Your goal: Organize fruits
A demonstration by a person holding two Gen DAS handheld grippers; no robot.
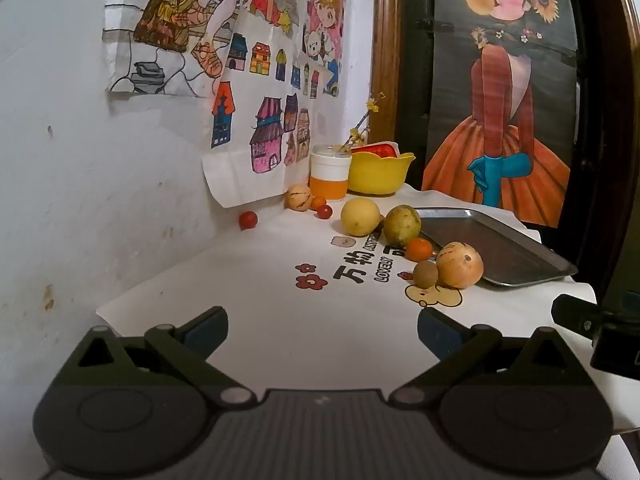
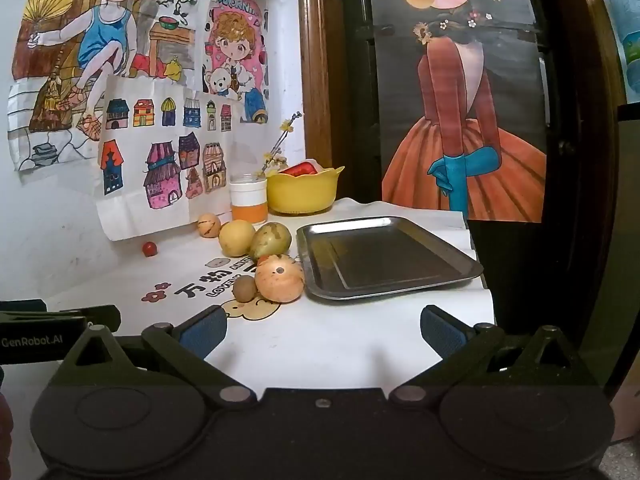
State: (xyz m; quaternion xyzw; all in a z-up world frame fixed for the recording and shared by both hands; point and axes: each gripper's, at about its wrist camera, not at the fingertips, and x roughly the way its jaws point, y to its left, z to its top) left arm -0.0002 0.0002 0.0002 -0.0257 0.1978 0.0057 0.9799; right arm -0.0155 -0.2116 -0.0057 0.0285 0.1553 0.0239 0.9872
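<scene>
Holding both jaws spread and empty, we risk nudging the round fruits off the bench — none sits in the tray.

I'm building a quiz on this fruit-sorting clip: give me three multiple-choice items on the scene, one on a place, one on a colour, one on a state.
1. Where does the lone red fruit lie?
A. In the tray
B. On the cloth by the wall, apart from the other fruit
C. In the bowl

2. What colour is the bowl?
A. Yellow
B. Blue
C. White

3. What is the state of the tray?
A. Heaped with fruit
B. Upside down
C. Bare, no fruit in it

Answers:
1. B, it sits alone near the wall, left of the fruit cluster.
2. A, its wall and scalloped rim are yellow in both views.
3. C, only the bare metal floor shows; the fruit all lies on the cloth to its left. The left gripper and right gripper are both open and hold nothing.
</scene>
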